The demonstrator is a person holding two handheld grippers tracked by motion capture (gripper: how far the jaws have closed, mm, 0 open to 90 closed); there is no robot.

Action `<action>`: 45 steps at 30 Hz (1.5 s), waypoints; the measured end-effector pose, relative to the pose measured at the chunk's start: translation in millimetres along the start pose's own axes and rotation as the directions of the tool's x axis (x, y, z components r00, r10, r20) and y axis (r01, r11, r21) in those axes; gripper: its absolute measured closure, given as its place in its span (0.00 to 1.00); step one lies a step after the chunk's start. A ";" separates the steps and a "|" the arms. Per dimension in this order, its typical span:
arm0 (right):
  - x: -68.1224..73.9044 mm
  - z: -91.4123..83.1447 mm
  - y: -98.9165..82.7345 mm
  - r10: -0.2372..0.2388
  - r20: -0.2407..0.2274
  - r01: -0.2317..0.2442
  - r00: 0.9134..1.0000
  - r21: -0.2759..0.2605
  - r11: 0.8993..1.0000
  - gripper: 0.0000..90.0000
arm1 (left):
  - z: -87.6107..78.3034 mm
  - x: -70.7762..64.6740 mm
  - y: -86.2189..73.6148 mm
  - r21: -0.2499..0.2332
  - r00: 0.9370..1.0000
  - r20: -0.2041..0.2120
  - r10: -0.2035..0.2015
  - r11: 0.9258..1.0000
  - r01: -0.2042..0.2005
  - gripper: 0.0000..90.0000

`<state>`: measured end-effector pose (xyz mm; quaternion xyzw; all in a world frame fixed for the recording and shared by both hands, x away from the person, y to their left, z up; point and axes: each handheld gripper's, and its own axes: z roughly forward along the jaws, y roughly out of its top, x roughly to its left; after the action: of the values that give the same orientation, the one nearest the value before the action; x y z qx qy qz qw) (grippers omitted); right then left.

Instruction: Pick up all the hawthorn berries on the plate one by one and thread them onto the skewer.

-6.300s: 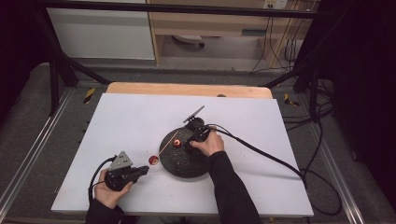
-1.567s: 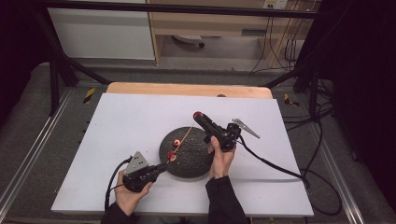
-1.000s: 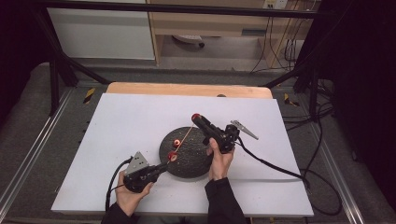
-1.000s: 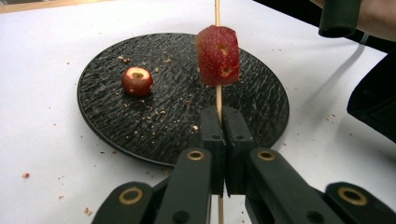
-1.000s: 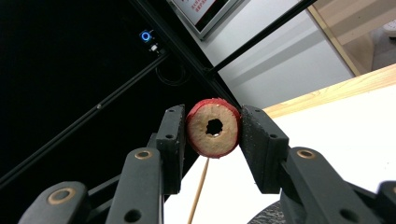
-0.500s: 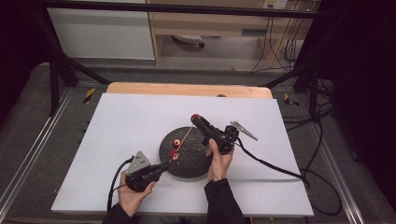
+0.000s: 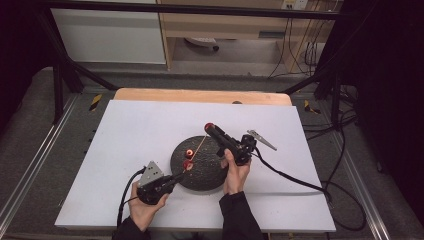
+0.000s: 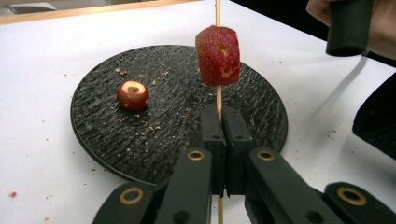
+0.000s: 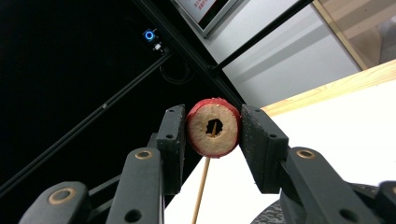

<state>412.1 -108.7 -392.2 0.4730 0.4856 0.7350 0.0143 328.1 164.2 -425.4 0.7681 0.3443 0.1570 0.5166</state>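
Note:
A thin wooden skewer [image 8: 217,95] rises from my left gripper [image 8: 221,112], whose jaws are shut on its lower end. A red fruit piece [image 8: 218,56] is threaded on the stick just above the jaws. In the high view the left gripper [image 7: 176,177] sits at the plate's near left edge, and the skewer [image 7: 199,147] slants up to my right gripper [image 7: 209,127]. The right gripper [image 9: 214,128] is shut on a red-skinned fruit slice [image 9: 205,140] with a cored hole, and the skewer [image 9: 201,186] tip shows inside that hole. Another small red fruit [image 8: 133,94] lies on the black round plate [image 8: 177,93].
The black plate [image 7: 210,172] rests on a white table top [image 7: 130,135] with a wooden strip along its far edge. Crumbs are scattered on the plate and table. A black cable [image 7: 295,177] trails right from the right gripper. Dark frame bars stand behind the table.
Over the last second nothing has visibly moved. About six seconds ago the right hand was low over the plate and the left gripper was farther left, away from it.

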 end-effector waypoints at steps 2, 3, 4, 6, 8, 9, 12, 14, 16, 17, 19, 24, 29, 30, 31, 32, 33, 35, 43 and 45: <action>0.2 -0.1 0.7 0.006 0.001 -0.006 1.000 0.004 1.000 0.69 | 1.5 0.3 0.0 0.001 1.000 -0.001 0.003 1.000 -0.003 0.99; 0.2 0.0 1.0 0.010 0.002 -0.010 1.000 0.008 1.000 0.69 | 2.0 0.4 0.3 0.002 1.000 -0.003 0.005 1.000 -0.005 0.99; 0.0 0.0 1.0 0.012 0.004 -0.012 1.000 0.008 1.000 0.69 | 2.4 0.4 1.0 0.002 1.000 -0.003 0.007 1.000 -0.007 0.99; 0.0 0.1 1.4 0.017 0.003 -0.017 1.000 0.011 1.000 0.69 | 2.9 -0.1 1.4 0.001 1.000 -0.003 0.013 1.000 -0.013 0.99; -0.1 -0.1 2.3 0.016 0.002 -0.016 1.000 0.013 1.000 0.69 | 2.8 -0.7 0.7 -0.006 1.000 -0.002 0.019 1.000 -0.019 0.99; -0.5 0.0 2.6 0.014 0.003 -0.014 1.000 0.013 1.000 0.69 | 2.6 -0.8 0.3 -0.007 1.000 -0.004 0.022 1.000 -0.022 0.99; -1.1 0.8 2.6 0.029 0.005 -0.029 1.000 0.023 0.999 0.69 | 1.8 -0.5 -1.0 -0.008 1.000 -0.010 0.026 1.000 -0.026 0.99; -0.8 0.9 2.3 0.039 0.001 -0.039 0.999 0.029 0.999 0.69 | 1.0 -1.3 -1.9 -0.008 0.999 -0.017 0.037 0.999 -0.037 0.99; -0.9 0.8 2.3 0.041 0.000 -0.041 0.999 0.036 0.998 0.69 | 0.1 -1.2 -2.3 -0.006 0.999 -0.021 0.039 0.999 -0.039 0.99; -0.9 1.0 2.0 0.041 0.000 -0.041 0.999 0.036 0.998 0.69 | -0.3 -0.9 -2.2 -0.004 0.999 -0.023 0.040 0.999 -0.040 0.99; -0.9 1.0 1.1 0.042 0.002 -0.042 0.999 0.038 0.998 0.69 | -0.8 -0.3 -2.1 0.000 0.999 -0.022 0.037 0.999 -0.037 0.99; -1.2 1.3 -0.6 0.052 0.002 -0.052 0.999 0.044 0.998 0.70 | 0.2 -0.5 -2.3 0.000 0.999 -0.021 0.034 0.999 -0.034 0.99; -1.7 2.0 1.0 0.060 0.000 -0.060 0.998 0.039 0.997 0.70 | -1.7 -0.9 -1.3 -0.017 0.999 -0.019 0.033 0.999 -0.033 0.99; -2.0 2.4 0.7 0.058 0.000 -0.058 0.998 0.036 0.998 0.70 | -1.9 -0.7 -1.3 -0.015 0.999 -0.018 0.033 0.999 -0.033 0.99; -2.3 2.4 0.5 0.057 0.003 -0.057 0.998 0.033 0.998 0.70 | -2.1 -0.7 -1.6 -0.011 0.999 -0.019 0.033 0.999 -0.034 0.99; -2.5 2.7 0.7 0.055 0.007 -0.055 0.998 0.023 0.998 0.70 | -2.4 -0.7 -2.3 -0.007 0.999 -0.020 0.038 0.999 -0.038 0.99; -2.8 3.0 1.8 0.054 0.006 -0.054 0.999 0.016 0.998 0.70 | -2.6 -0.9 -3.3 -0.006 0.999 -0.024 0.041 0.999 -0.041 0.99; -2.5 3.3 4.1 0.064 0.000 -0.064 0.998 0.017 0.998 0.70 | -3.9 0.1 -3.9 -0.004 0.999 -0.025 0.041 0.999 -0.041 0.99; -1.8 1.9 2.1 0.060 -0.001 -0.060 0.998 0.052 0.997 0.70 | -1.2 -2.9 -2.8 -0.013 1.000 -0.016 0.016 1.000 -0.016 0.99; -2.9 2.8 -1.7 0.054 0.003 -0.054 0.999 0.052 0.997 0.70 | 0.9 -4.9 -2.8 0.006 1.000 -0.024 0.014 1.000 -0.014 0.99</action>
<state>414.9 -107.2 -395.2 0.4868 0.4916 0.7219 -0.0174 324.1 160.8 -427.7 0.7700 0.3455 0.1686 0.5092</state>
